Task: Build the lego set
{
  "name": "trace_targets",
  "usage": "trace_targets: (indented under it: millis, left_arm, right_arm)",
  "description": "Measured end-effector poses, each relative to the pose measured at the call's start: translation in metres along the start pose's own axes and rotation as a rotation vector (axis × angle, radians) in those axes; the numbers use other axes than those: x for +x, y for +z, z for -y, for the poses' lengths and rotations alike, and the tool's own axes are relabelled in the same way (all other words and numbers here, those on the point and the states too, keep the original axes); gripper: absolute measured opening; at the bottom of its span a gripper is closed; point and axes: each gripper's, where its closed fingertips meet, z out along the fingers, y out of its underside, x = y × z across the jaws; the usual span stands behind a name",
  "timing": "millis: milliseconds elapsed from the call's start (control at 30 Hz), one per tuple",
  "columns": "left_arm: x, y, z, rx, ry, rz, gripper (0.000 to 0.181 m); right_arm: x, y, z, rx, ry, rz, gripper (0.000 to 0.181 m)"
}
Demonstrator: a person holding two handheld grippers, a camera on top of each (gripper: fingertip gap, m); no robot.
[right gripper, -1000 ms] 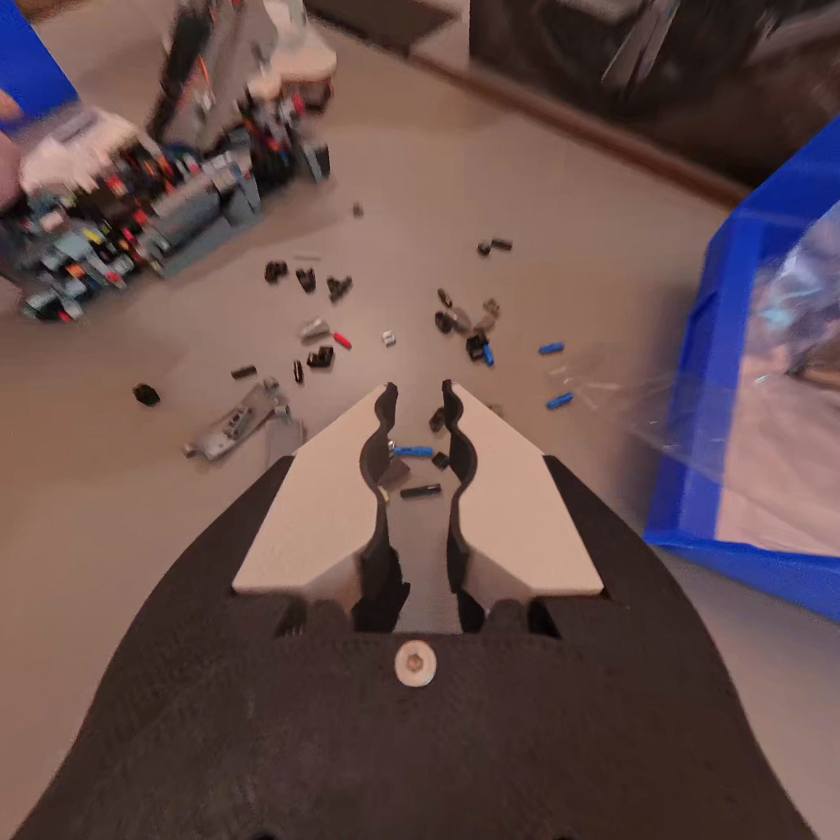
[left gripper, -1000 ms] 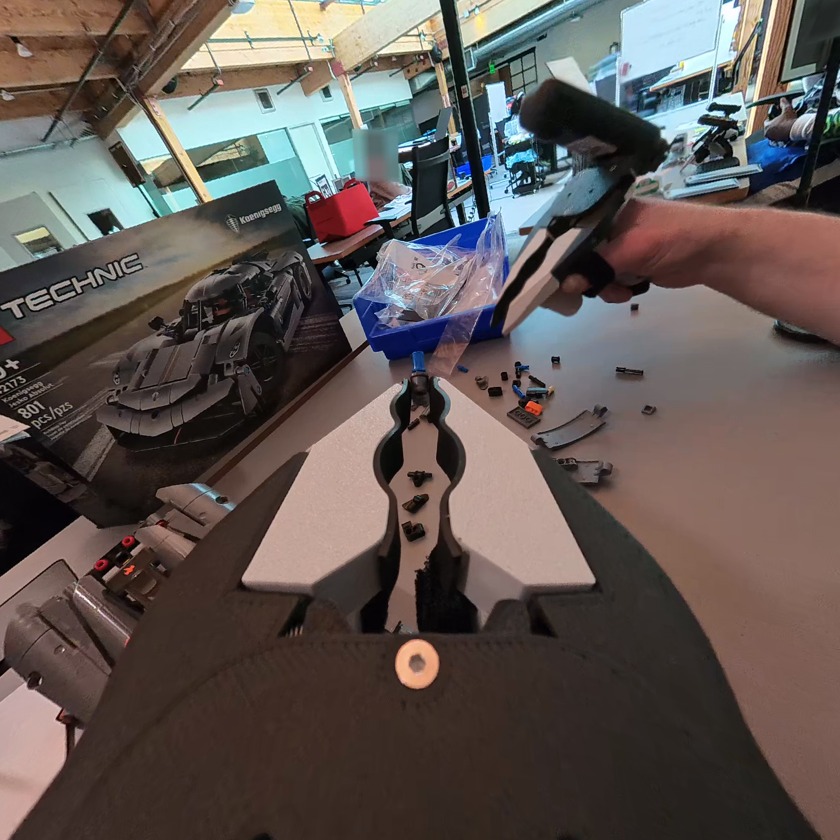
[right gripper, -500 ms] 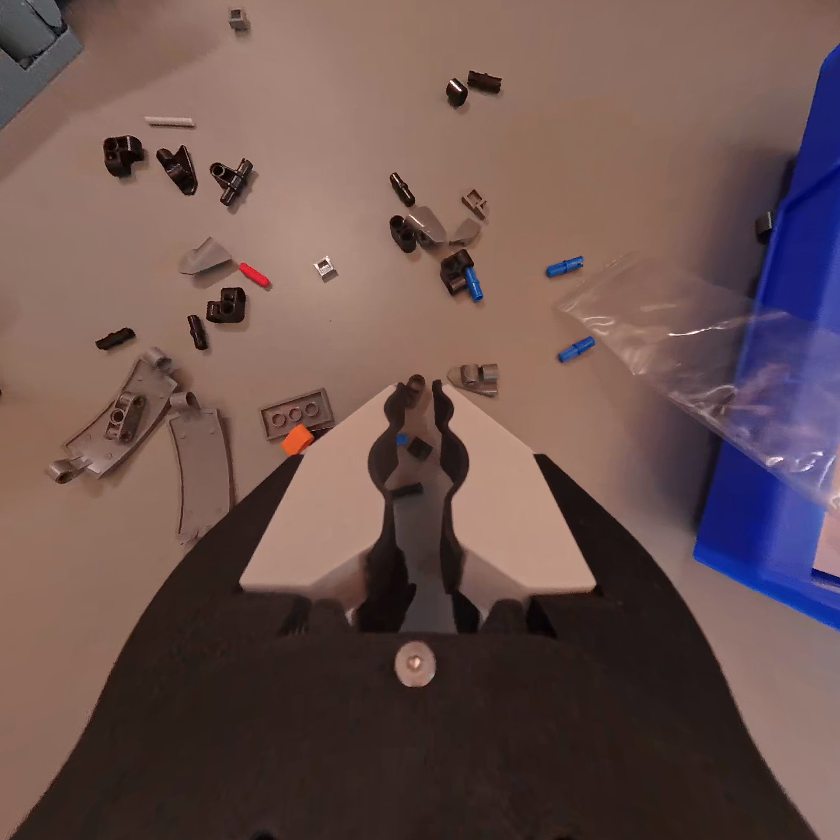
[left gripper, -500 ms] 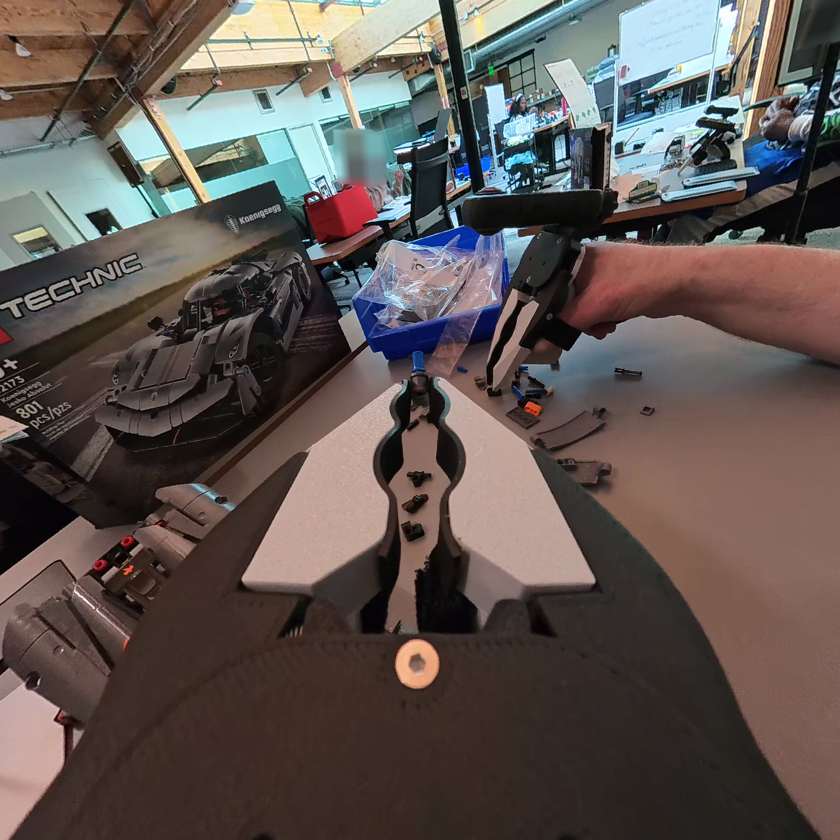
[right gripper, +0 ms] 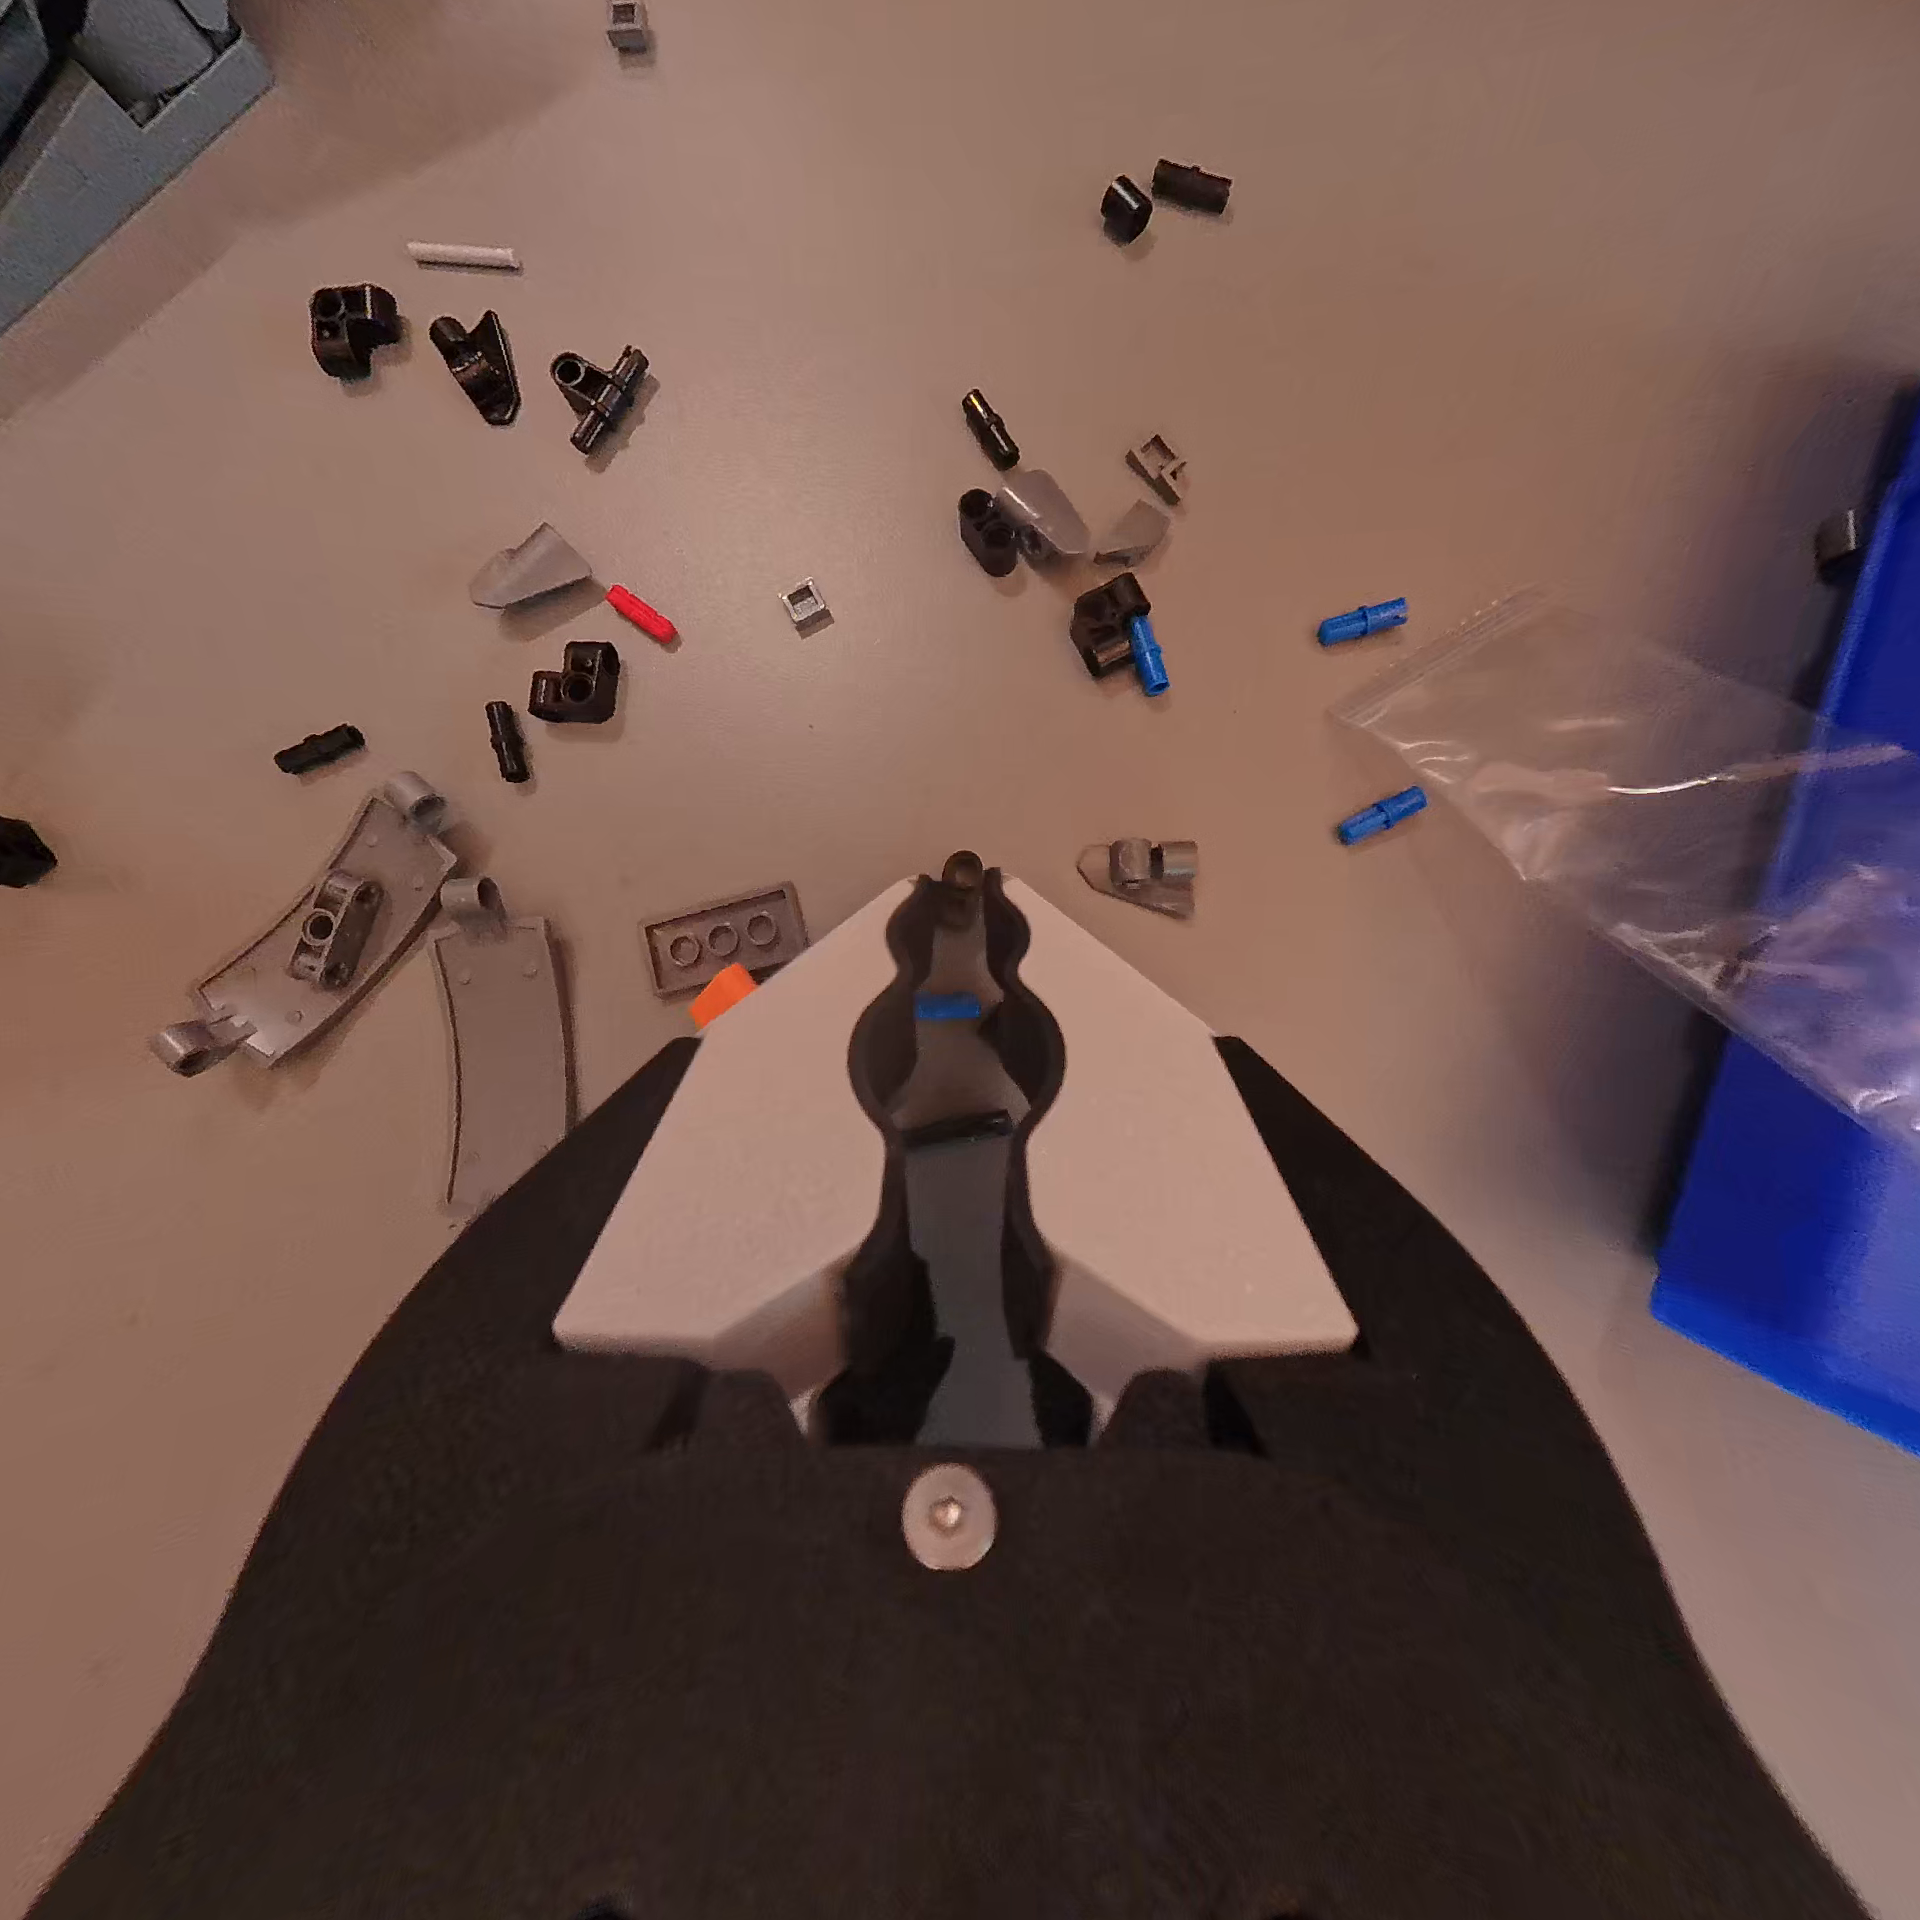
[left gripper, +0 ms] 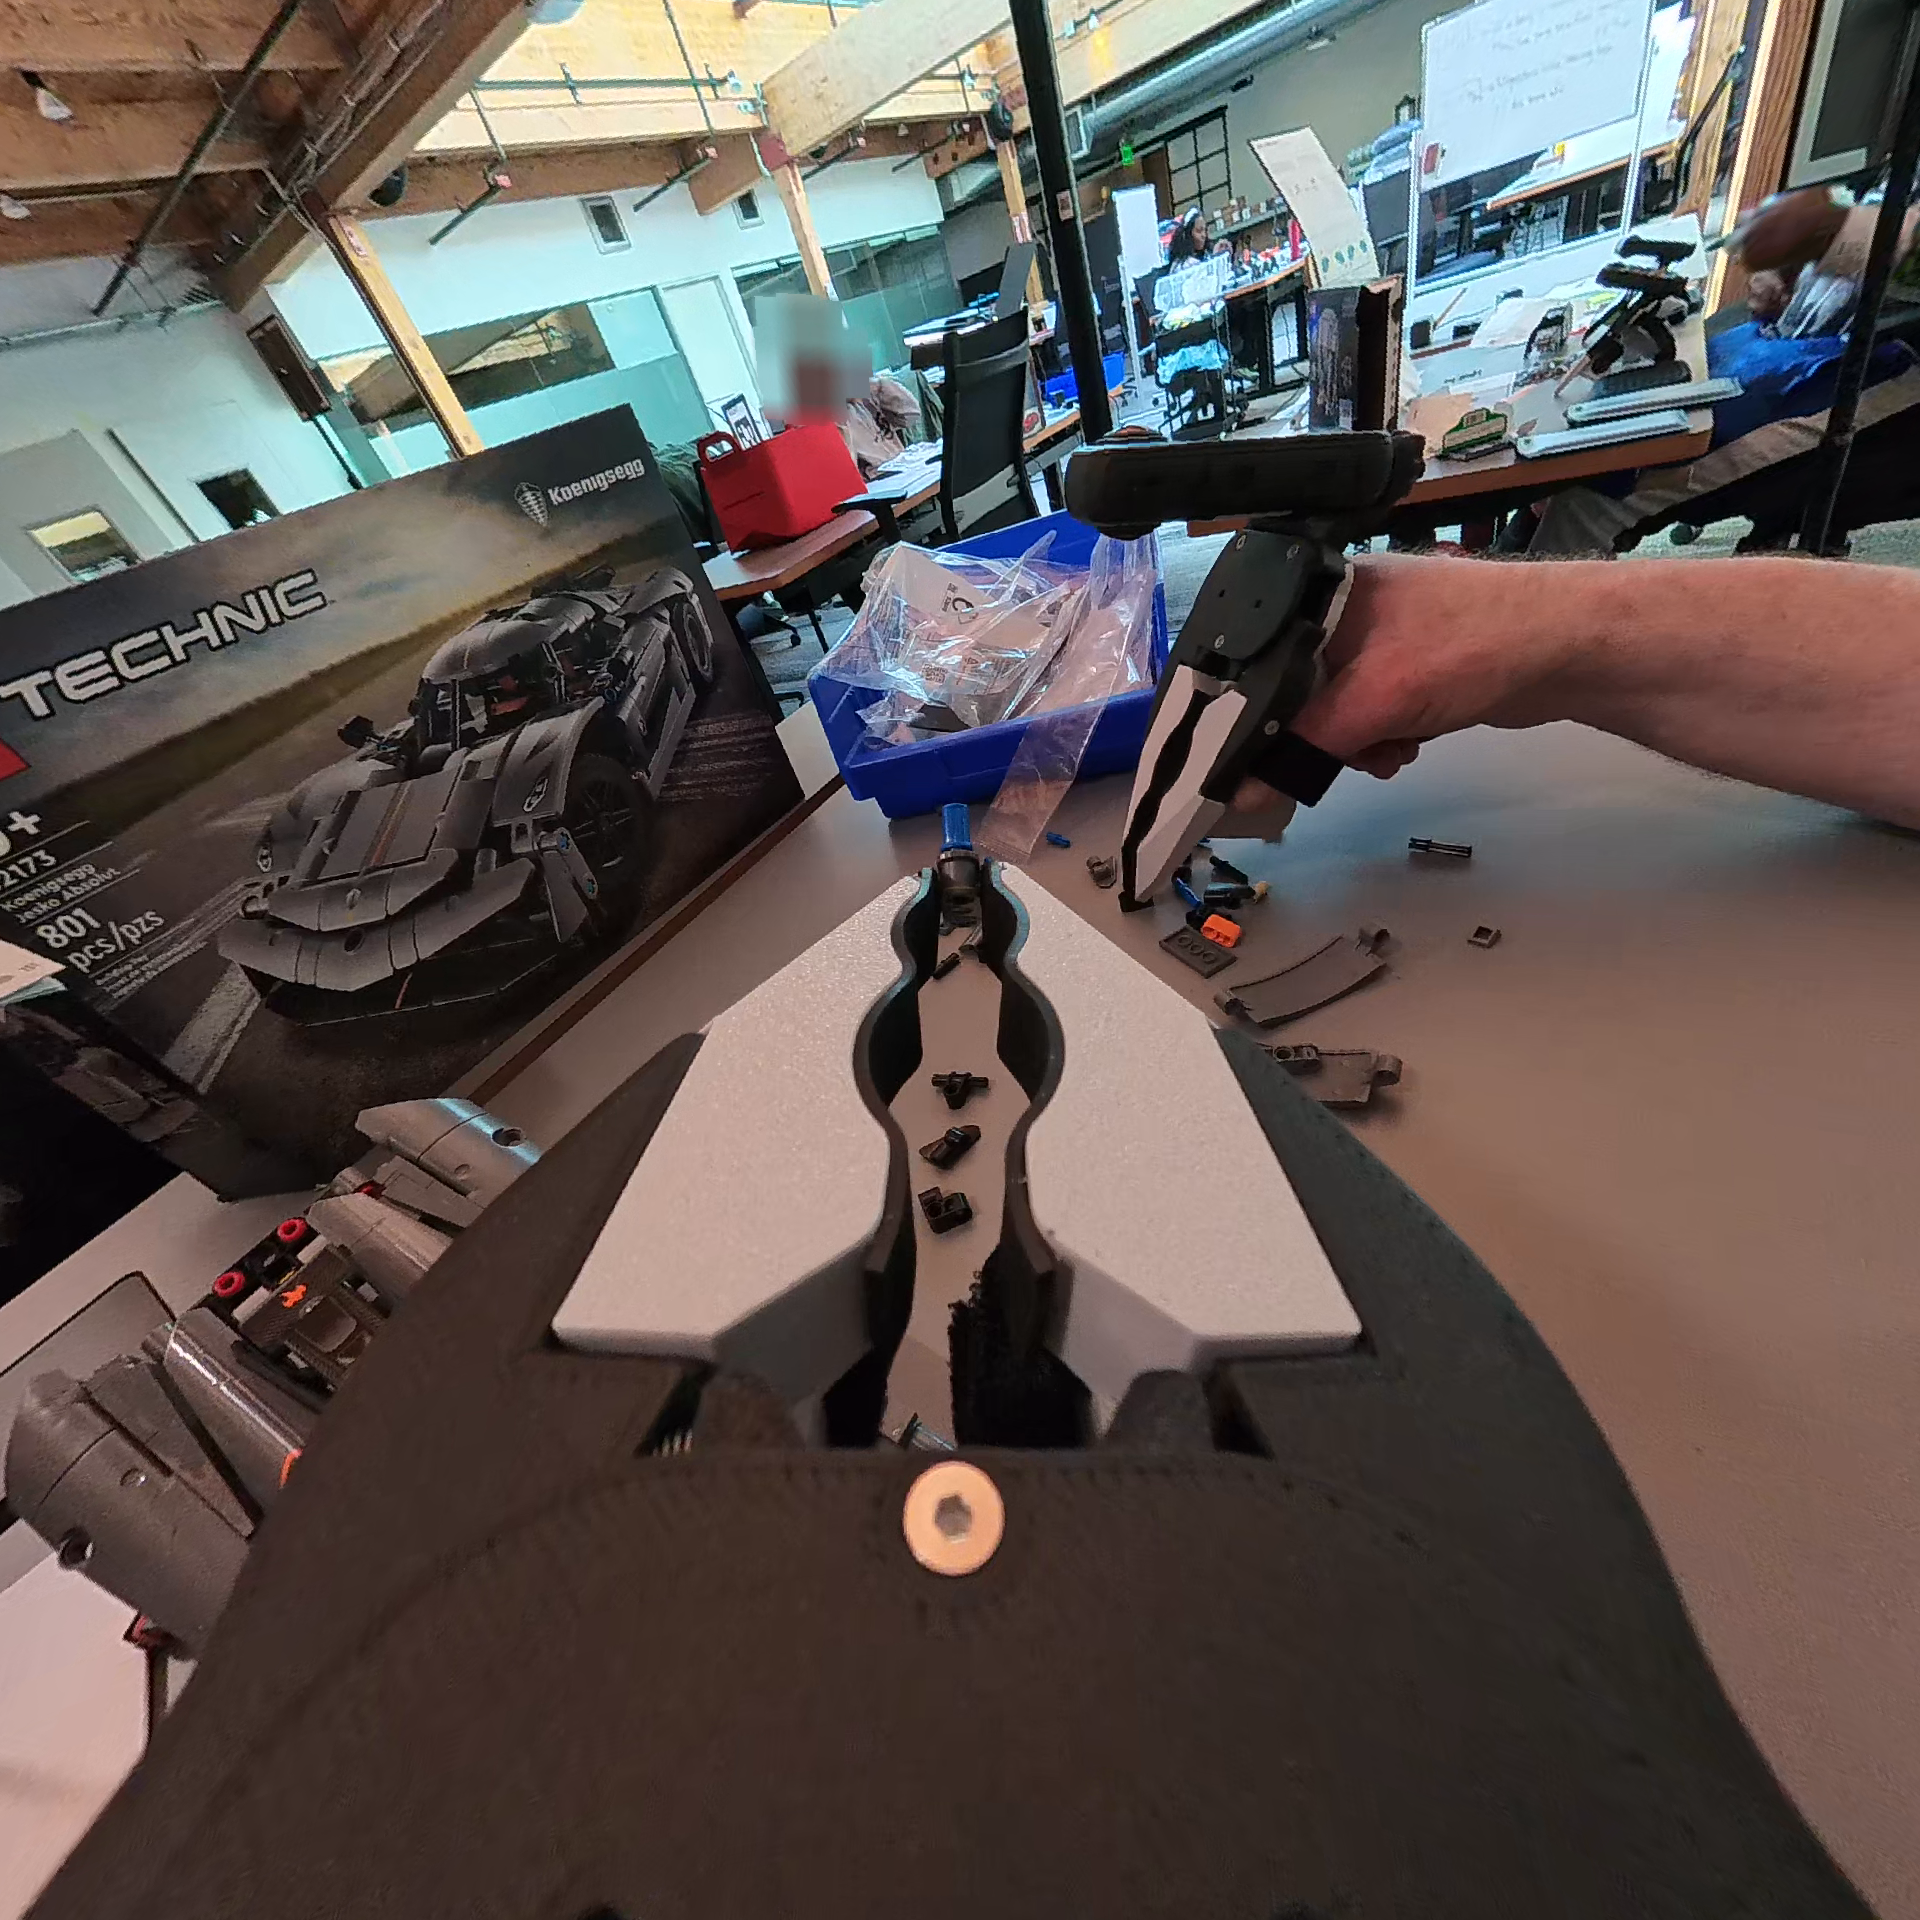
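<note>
My left gripper (left gripper: 958, 883) is shut on a small black connector with a blue pin (left gripper: 956, 831) sticking out of it, held above the table. My right gripper (right gripper: 961, 883) points down at the table and is shut on a small black pin (right gripper: 962, 871). In the left wrist view the right gripper (left gripper: 1138, 899) stands with its tips among loose pieces. The part-built grey car model (left gripper: 208, 1351) lies at my lower left and also shows in the right wrist view (right gripper: 104, 125). Loose parts lie around: curved grey panels (right gripper: 499, 1039), a grey plate (right gripper: 722, 940), blue pins (right gripper: 1361, 621).
The set's box (left gripper: 364, 779) stands on the left. A blue bin (left gripper: 987, 753) with clear bags of parts (left gripper: 987, 644) sits at the back; it is at the right edge of the right wrist view (right gripper: 1818, 1195), with a bag (right gripper: 1610, 779) hanging over. My hands' fingertips stand some 25 cm from each other. It is some 4 cm from my right tips to the grey plate (right gripper: 722, 940). The left camera catches it too, in the left wrist view (left gripper: 1196, 948).
My right gripper came down from above the table to the loose pieces and shut on a black pin. My left gripper has stayed put, still shut on its piece.
</note>
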Motion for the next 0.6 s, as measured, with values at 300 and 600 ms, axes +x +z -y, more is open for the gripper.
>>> trace_targets:
  millis: [300,600]
  left_arm:
    - [0.0008,-0.0001,0.0006,0.001,0.000,-0.005,0.005]
    - [0.0019,0.0011,-0.0011,-0.005,-0.001,-0.010,0.005]
  right_arm:
    - [-0.0040,0.0055,-0.0027,-0.029,-0.023,-0.008,0.006]
    - [-0.0099,0.0053,0.0007,-0.006,-0.054,0.007,0.006]
